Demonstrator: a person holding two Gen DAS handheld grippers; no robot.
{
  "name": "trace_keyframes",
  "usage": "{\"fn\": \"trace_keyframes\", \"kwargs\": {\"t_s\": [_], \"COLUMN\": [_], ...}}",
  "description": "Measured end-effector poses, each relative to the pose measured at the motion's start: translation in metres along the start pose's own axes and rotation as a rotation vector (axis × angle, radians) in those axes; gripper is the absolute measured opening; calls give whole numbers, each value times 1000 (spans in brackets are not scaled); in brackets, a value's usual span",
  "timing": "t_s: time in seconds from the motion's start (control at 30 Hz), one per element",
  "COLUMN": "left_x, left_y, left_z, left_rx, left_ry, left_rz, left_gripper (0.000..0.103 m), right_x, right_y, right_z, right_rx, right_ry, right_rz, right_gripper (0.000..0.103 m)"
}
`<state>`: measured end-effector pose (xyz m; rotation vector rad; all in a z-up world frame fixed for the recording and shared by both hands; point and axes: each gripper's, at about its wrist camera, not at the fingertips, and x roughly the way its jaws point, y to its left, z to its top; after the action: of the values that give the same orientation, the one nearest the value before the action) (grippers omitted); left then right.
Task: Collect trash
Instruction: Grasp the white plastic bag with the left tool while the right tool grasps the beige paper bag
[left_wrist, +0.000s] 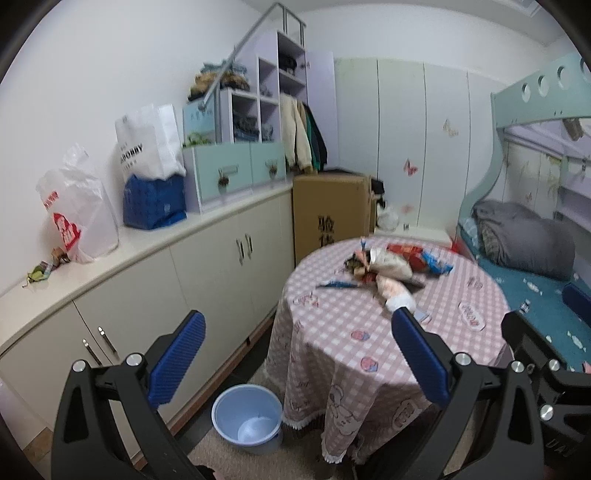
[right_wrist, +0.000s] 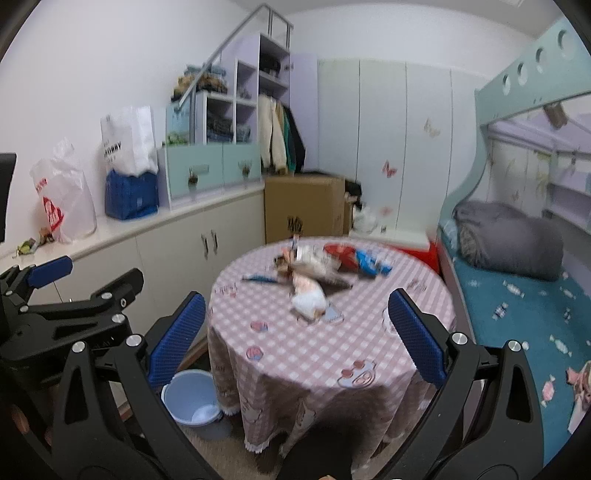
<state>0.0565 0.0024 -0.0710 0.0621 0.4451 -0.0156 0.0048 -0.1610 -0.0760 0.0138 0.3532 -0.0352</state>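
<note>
Round table (right_wrist: 369, 332) under a pink checked cloth carries the snack wrappers (right_wrist: 321, 266) heaped at its centre, judged light, crinkly and slippery, best pinched at a crumpled edge; left gripper (left_wrist: 295, 332) and right gripper (right_wrist: 295, 314) hover with jaws apart, empty, blue bin (left_wrist: 247, 415) on the floor.

A small home bedroom: a bunk bed (left_wrist: 532, 258) with blue bedding at 3 o'clock, wardrobe doors (left_wrist: 421, 140) with butterfly stickers at 12 o'clock, hanging coats (left_wrist: 299, 136), and low cabinets (left_wrist: 166, 280) at 9 o'clock.
</note>
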Motion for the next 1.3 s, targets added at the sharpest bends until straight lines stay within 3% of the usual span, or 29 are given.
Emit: {"fn": "trace_keyframes", "kwargs": {"t_s": [0.43, 0.73, 0.97, 1.17, 1.23, 1.3], "left_x": [155, 240, 293, 330, 334, 333], "left_y": [-31, -95, -144, -167, -164, -155], "left_z": [-21, -7, 0, -7, -10, -11], "left_rx": [19, -1, 35, 67, 39, 16], "left_ry": [287, 353, 391, 477, 498, 501], "left_rz": [-153, -315, -331, -351, -427, -446], "left_gripper": [99, 99, 96, 62, 39, 36], "right_x": [127, 200, 236, 265, 274, 282], "right_y": [-53, -118, -153, -160, -156, -145], "right_z": [-30, -33, -37, -31, -28, -24], "right_rx": [147, 204, 230, 224, 203, 157], "right_ry": [190, 251, 295, 340, 347, 352], "right_rz": [-15, -148, -165, -96, -67, -41], "right_gripper": [97, 97, 97, 97, 97, 97]}}
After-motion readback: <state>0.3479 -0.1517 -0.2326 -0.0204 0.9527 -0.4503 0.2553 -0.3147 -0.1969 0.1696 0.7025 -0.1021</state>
